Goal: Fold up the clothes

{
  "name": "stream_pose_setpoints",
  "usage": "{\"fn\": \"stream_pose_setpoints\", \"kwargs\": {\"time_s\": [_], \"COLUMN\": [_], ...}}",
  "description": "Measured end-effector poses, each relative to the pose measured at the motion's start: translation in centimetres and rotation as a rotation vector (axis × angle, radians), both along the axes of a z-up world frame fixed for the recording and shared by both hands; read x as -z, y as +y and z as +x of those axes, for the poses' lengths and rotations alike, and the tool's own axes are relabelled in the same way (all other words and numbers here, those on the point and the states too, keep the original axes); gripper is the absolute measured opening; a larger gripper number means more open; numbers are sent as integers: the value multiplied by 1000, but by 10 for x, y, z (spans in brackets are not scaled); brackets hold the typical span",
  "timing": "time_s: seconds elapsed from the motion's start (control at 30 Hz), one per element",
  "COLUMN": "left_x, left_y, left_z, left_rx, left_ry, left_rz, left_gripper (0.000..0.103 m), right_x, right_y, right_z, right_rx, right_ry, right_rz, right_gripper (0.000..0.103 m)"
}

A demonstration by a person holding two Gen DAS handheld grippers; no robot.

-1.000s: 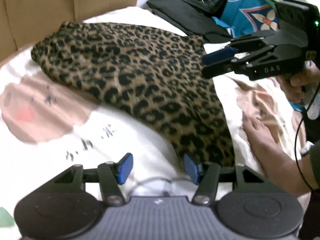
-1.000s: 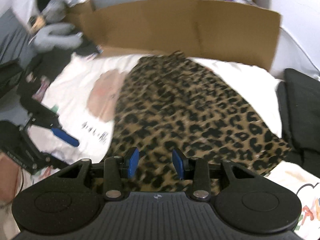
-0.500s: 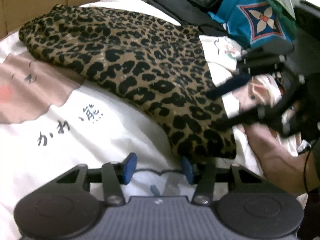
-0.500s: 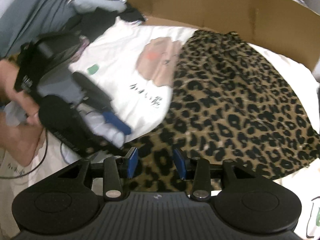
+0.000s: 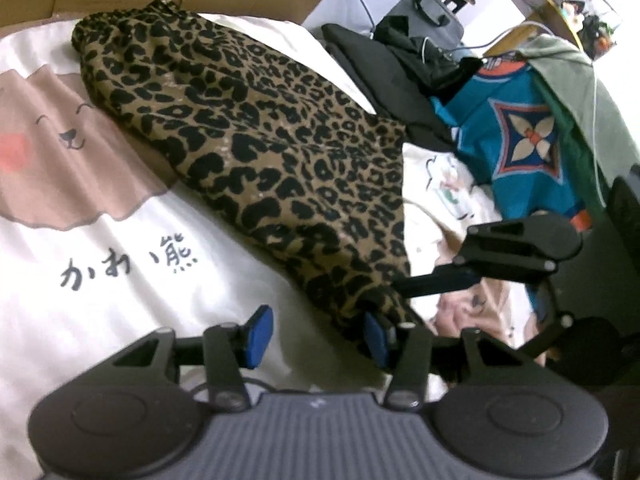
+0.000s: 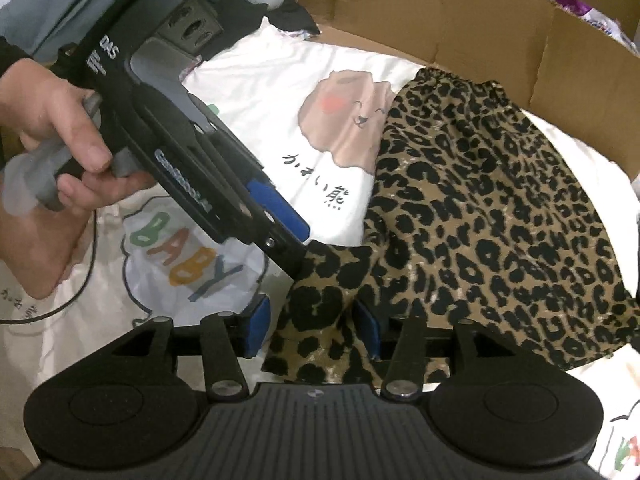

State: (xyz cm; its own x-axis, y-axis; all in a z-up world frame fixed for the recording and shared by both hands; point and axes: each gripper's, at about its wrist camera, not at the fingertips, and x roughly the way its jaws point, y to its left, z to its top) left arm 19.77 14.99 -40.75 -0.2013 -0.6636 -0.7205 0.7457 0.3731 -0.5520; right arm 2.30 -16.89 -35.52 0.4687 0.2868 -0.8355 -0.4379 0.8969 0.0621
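Across the white bear-print sheet (image 5: pixel 120 248), the leopard-print garment (image 5: pixel 256 148) is lying spread flat, its gathered end pointing toward the cardboard wall (image 6: pixel 440 20) and its near corner reaching both grippers. Beyond it, dark clothes (image 5: pixel 384 68) and a teal patterned garment (image 5: pixel 520 136) are sitting in a heap. The left gripper (image 5: pixel 316 336) is standing with fingers parted, only one blue pad touching the corner's edge. The right gripper (image 6: pixel 312 330) is likewise standing spread, with the leopard corner lying loose between its pads (image 6: pixel 258 330), unclamped. Risk, as judged: both tools are crowding one corner, so closing now could pinch a single layer or the sheet beneath, dragging the garment askew; the fingers could also collide.
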Motion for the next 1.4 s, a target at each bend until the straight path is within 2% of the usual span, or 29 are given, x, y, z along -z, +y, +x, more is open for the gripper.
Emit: {"fn": "stream_pose_setpoints", "kwargs": {"time_s": [0.03, 0.1, 0.17, 0.43, 0.63, 0.8, 0.93, 1.07, 1.1, 1.2, 1.23, 1.27, 1.4], "left_x": [1, 3, 5, 13, 22, 24, 31, 32, 33, 34, 34, 35, 37], "left_y": [0, 1, 1, -12, -19, -23, -12, -8, -7, -8, -8, -7, 0], "left_z": [0, 1, 1, -8, -6, -1, 10, 9, 9, 9, 9, 9, 9], "left_rx": [-2, -8, -12, 44, 3, -44, -92, -89, -86, -84, -82, -82, -87], "left_ry": [10, 30, 48, 98, 163, 156, 197, 207, 213, 222, 229, 245, 287], "left_rz": [-1, 2, 7, 25, 45, 85, 116, 126, 126, 122, 120, 119, 127], "left_gripper": [52, 52, 52, 55, 55, 54, 43, 29, 28, 24, 15, 12, 6], "right_x": [0, 0, 2, -2, -4, -8, -14, -23, -24, -23, -21, -19, 0], "right_y": [-2, -7, -11, -21, -27, -31, -40, -53, -56, -70, -75, -80, -99], "right_z": [0, 1, 2, 3, 0, -3, -5, -6, -4, 4, 8, 11, 24], "right_rx": [7, 20, 27, 50, 58, 54, 71, 105, 115, 170, 191, 211, 291], "right_ry": [-1, 3, 11, 5, -5, -3, 12, 15, 13, 18, 19, 21, 38], "right_rz": [-1, 2, 2, 12, 21, 42, 103, 193, 205, 221, 225, 225, 187], "right_gripper": [50, 38, 34, 34, 34, 34, 34, 35, 35, 35, 35, 35, 35]}}
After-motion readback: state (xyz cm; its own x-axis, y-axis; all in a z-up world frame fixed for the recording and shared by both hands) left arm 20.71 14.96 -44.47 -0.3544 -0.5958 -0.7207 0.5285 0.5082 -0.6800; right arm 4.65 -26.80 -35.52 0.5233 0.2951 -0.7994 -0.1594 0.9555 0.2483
